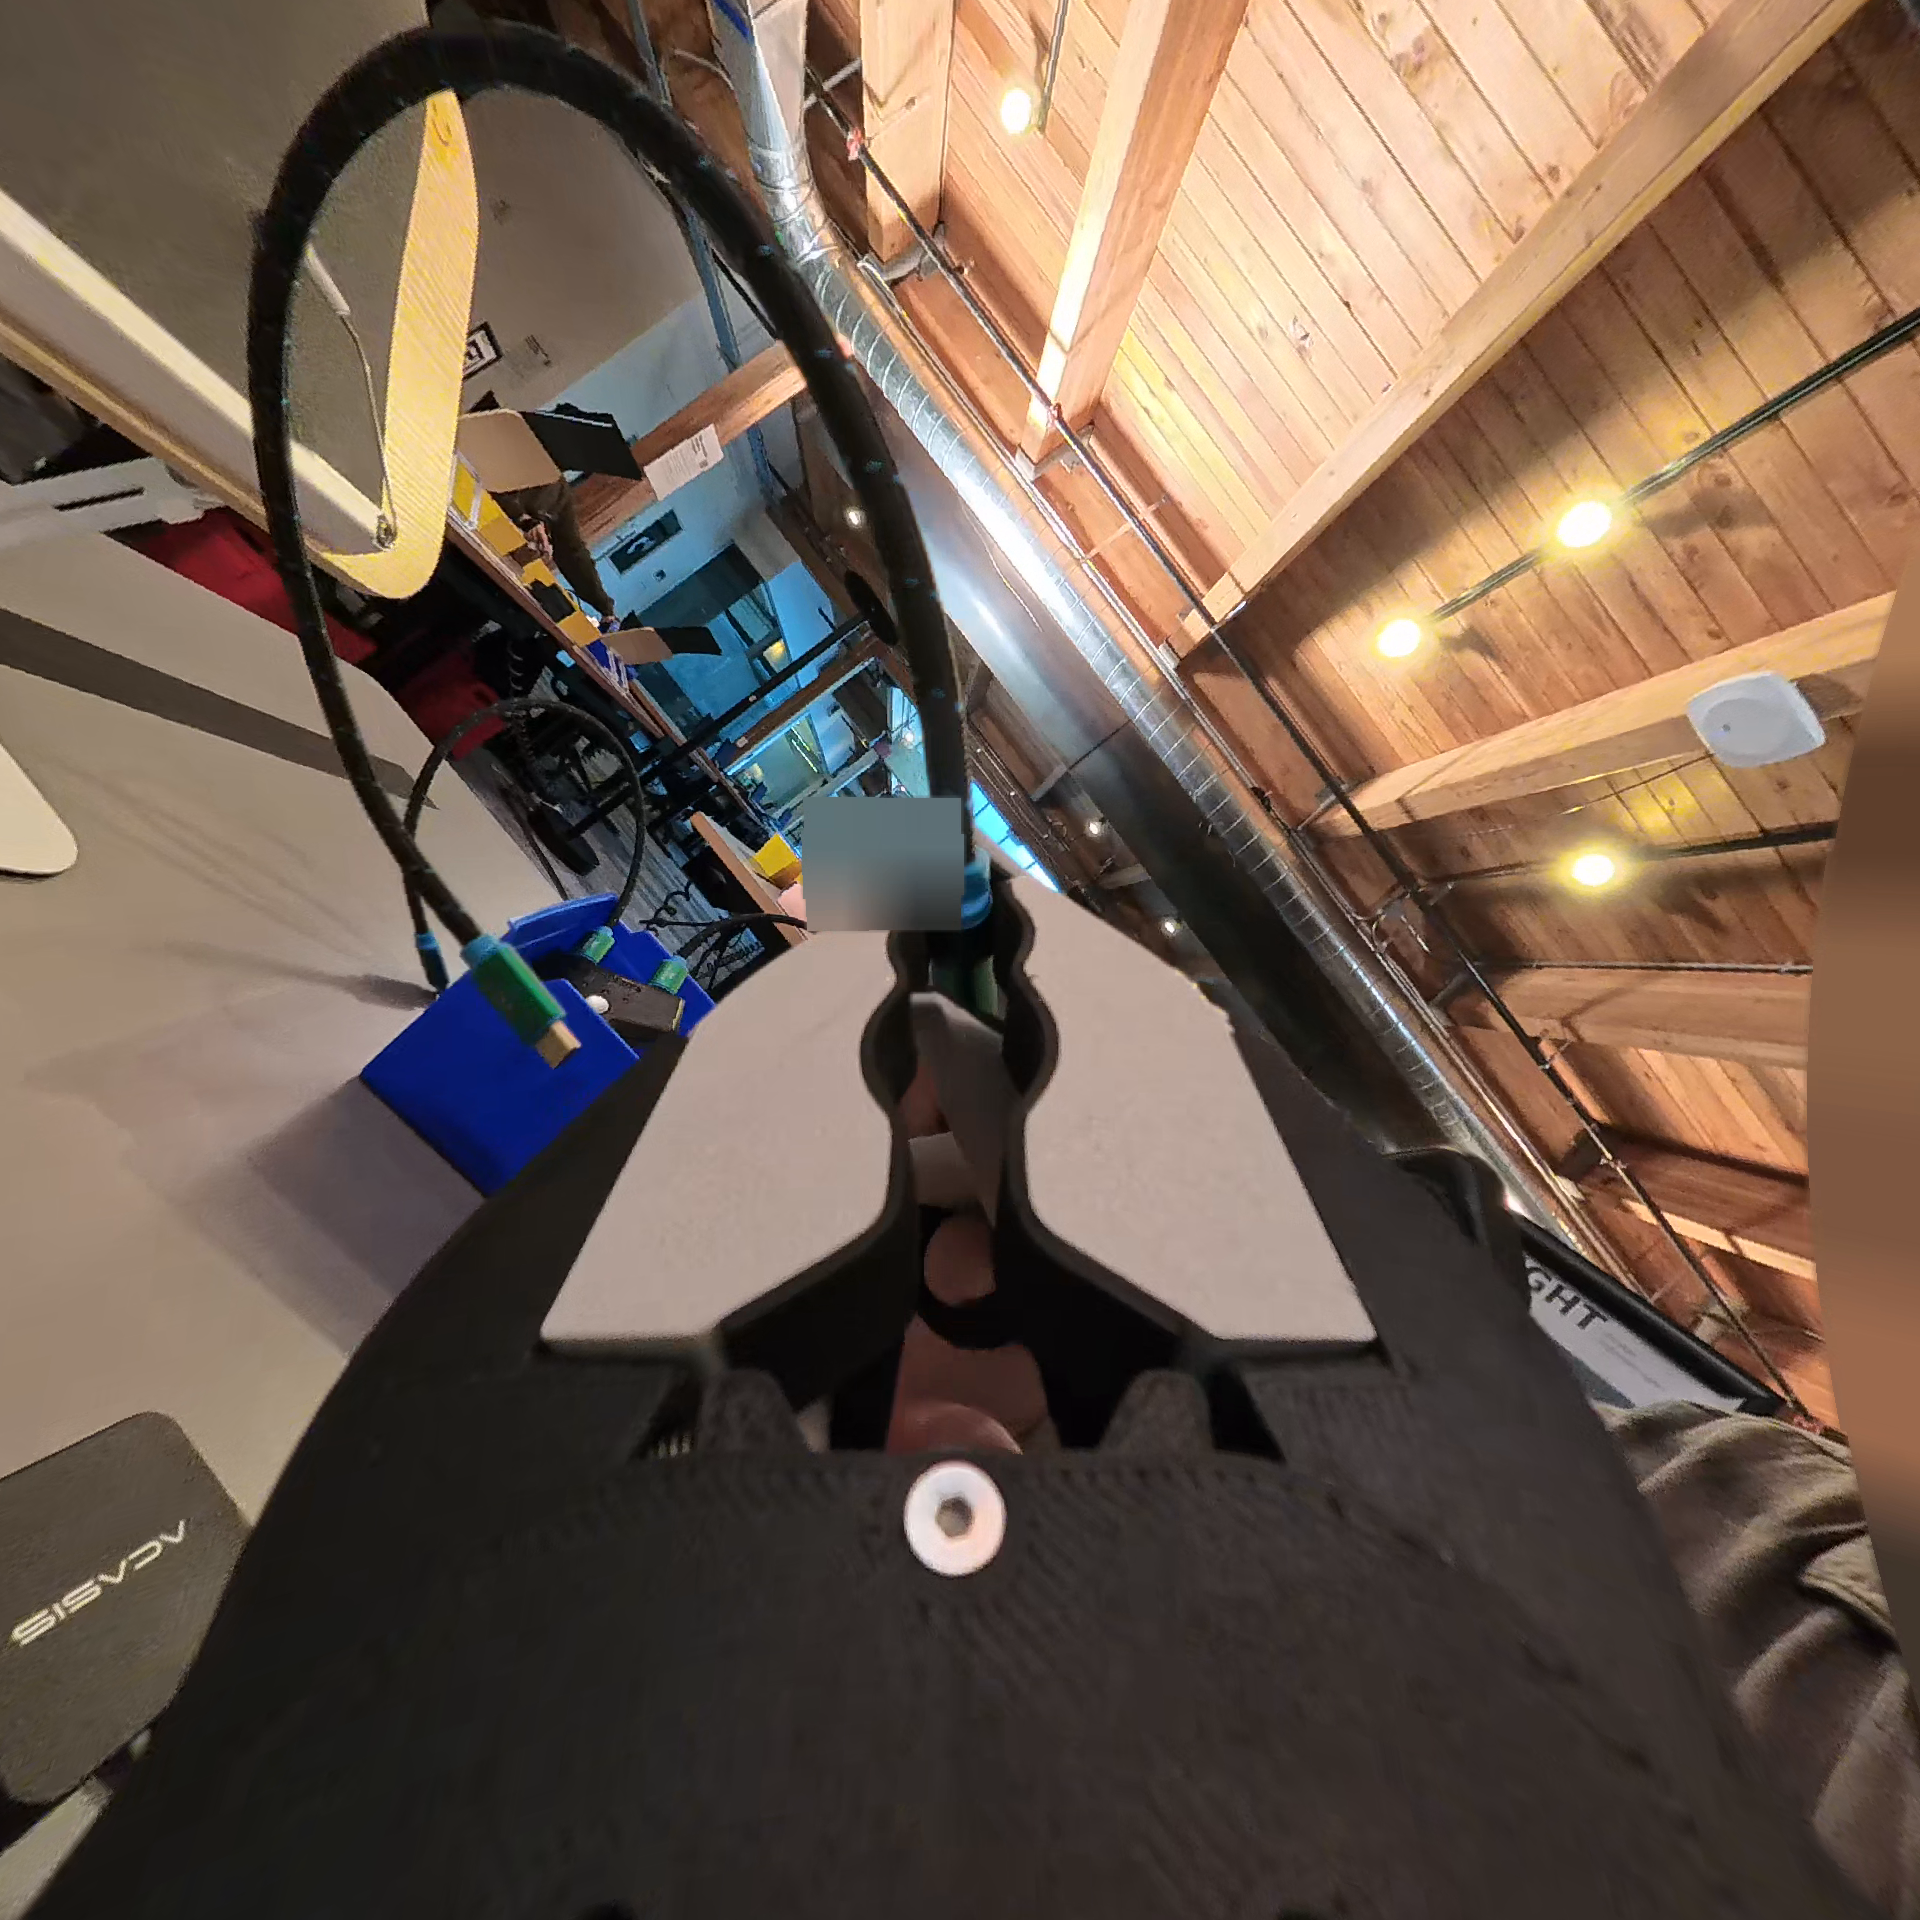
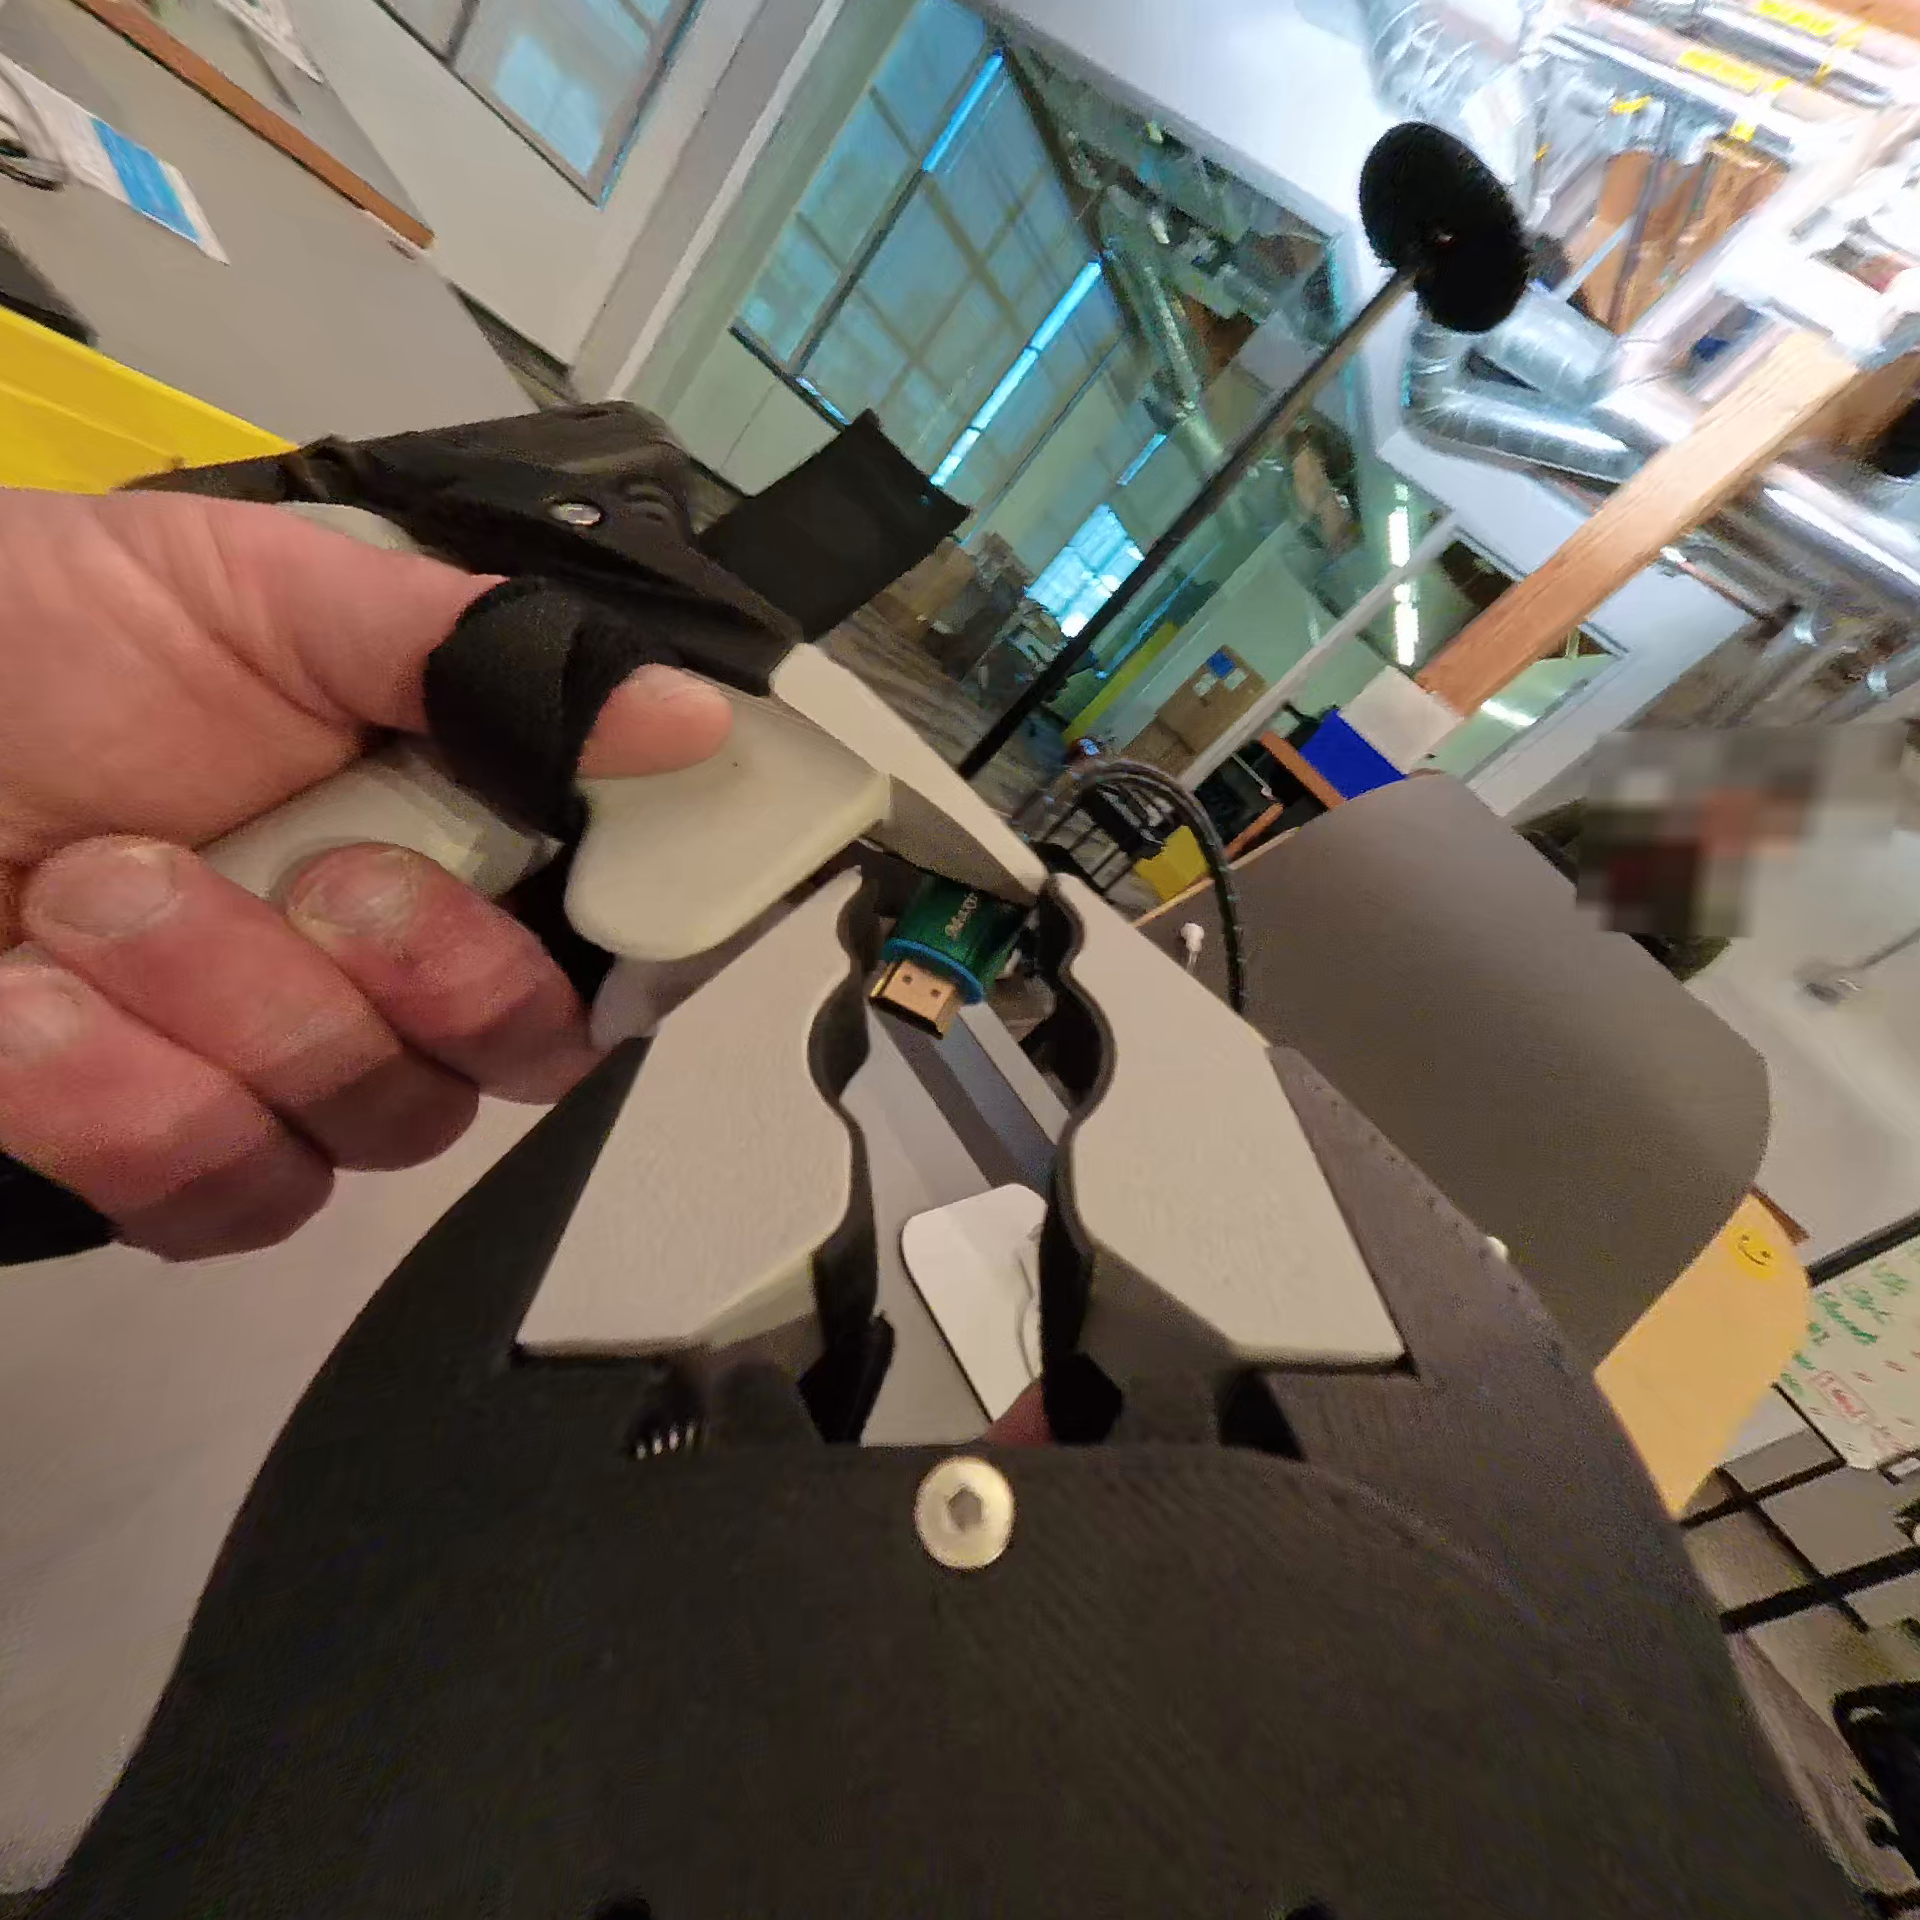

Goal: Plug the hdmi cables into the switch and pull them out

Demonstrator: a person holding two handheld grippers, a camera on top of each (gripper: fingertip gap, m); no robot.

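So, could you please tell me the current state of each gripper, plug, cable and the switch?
left gripper: shut on the held plug.
held plug: unplugged, gold tip bare.
right gripper: open, fingertips either side of the held plug.
far plug: unplugged, resting over the blue bin.
switch: in the bin, two green plugs apparently inserted.
cable: arched in a loop.

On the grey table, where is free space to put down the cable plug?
Free: the grey table left of the blue plastic bin, between the white curved base and the black pad. Crowded: the bin itself, holding the black switch and green-ended cable plugs.
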